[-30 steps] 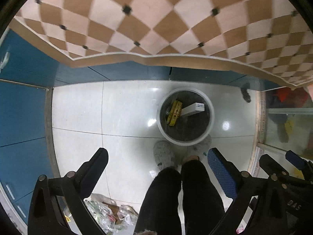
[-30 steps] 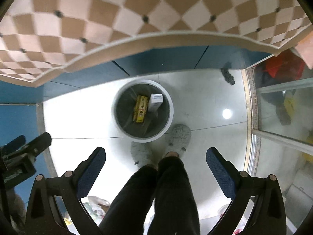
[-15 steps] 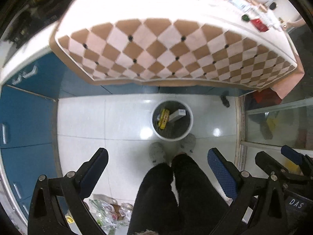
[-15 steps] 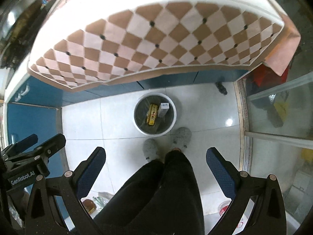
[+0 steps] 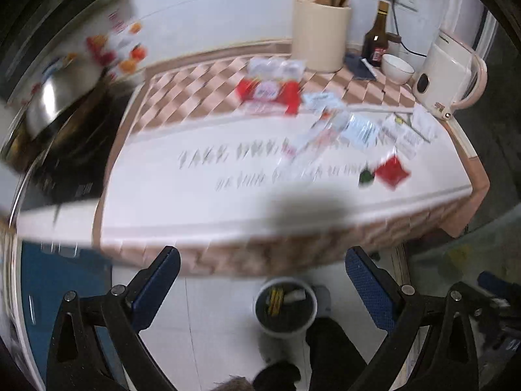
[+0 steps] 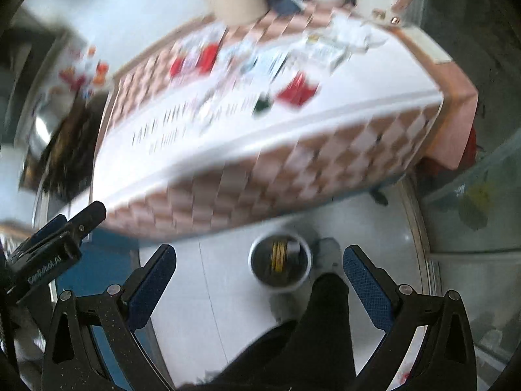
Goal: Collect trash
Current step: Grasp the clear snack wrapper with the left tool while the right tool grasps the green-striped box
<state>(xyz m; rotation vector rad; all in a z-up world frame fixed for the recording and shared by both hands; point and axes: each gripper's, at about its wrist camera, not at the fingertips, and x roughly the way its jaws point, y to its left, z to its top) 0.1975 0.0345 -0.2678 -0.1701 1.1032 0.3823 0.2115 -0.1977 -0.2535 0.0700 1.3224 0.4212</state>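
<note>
Both the left tongs (image 5: 262,280) and the right tongs (image 6: 259,277) are spread wide with nothing between their blue pads. On the floor at the bench's near edge stands the white bin (image 5: 286,309), holding a yellow box (image 6: 278,255) and a white one. On the bench (image 5: 195,195), blurred wrappers, apparently a red packet (image 5: 392,172) near the right edge, lie scattered mid-surface. A kettle (image 5: 447,75) occupies the far right corner.
</note>
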